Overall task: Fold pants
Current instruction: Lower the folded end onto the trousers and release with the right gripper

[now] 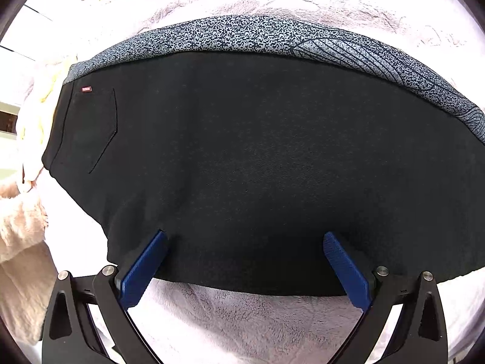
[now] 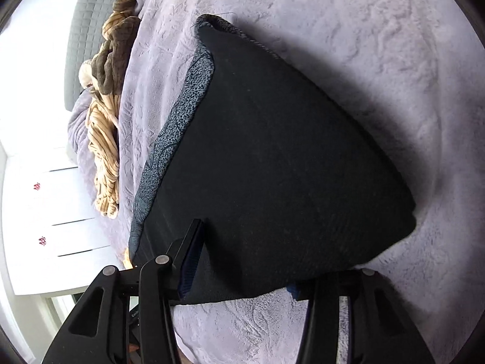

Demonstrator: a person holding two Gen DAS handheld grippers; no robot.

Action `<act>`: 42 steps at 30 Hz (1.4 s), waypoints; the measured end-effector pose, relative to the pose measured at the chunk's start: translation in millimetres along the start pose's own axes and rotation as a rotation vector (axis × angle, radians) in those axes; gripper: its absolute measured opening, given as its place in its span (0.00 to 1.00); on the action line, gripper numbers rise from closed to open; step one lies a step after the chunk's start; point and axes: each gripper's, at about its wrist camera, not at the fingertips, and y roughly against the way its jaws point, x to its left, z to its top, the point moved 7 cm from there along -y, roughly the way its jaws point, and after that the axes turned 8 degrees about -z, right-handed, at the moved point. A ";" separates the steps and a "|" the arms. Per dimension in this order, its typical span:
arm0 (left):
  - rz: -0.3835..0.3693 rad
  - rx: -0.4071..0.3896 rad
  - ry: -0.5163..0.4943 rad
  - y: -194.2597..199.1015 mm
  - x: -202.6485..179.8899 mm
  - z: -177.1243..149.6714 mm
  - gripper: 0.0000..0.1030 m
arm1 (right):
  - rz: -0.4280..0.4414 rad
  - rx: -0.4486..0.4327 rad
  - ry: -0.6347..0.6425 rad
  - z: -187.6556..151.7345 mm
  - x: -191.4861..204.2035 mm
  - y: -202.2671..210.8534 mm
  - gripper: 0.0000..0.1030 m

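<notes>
Now the black pants point(image 1: 257, 157) lie folded flat on a grey speckled garment point(image 1: 272, 35) atop the fuzzy lilac blanket point(image 1: 242, 327). Left tool point(image 1: 245, 238) hovers open above them; right tool point(image 2: 242, 257) stands open astride their near edge.

Fleecy blanket point(image 2: 363, 60), striped, perhaps plush, throw point(image 2: 104, 151)

A plush lilac blanket point(image 2: 379, 45) covers the bed, washed in bright daylight. Beside it stands a white drawer unit point(image 2: 60, 212) with 2 small pink knobs point(image 2: 37, 186), and a grey quilted headboard point(image 2: 88, 24) rises behind a crumpled tan striped cloth point(image 2: 104, 151).
</notes>
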 end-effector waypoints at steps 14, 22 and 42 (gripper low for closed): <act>-0.057 -0.087 -0.114 41.2 -41.6 34.3 1.00 | 0.069 -0.021 0.004 11.1 3.8 -9.2 0.49; -0.062 -0.088 -0.250 -3.4 -148.4 86.5 1.00 | 0.070 -0.009 0.030 12.0 5.3 -12.6 0.49; -0.075 -0.211 -0.324 -7.0 -188.9 111.6 1.00 | 0.094 -0.051 -0.038 8.4 0.8 22.0 0.36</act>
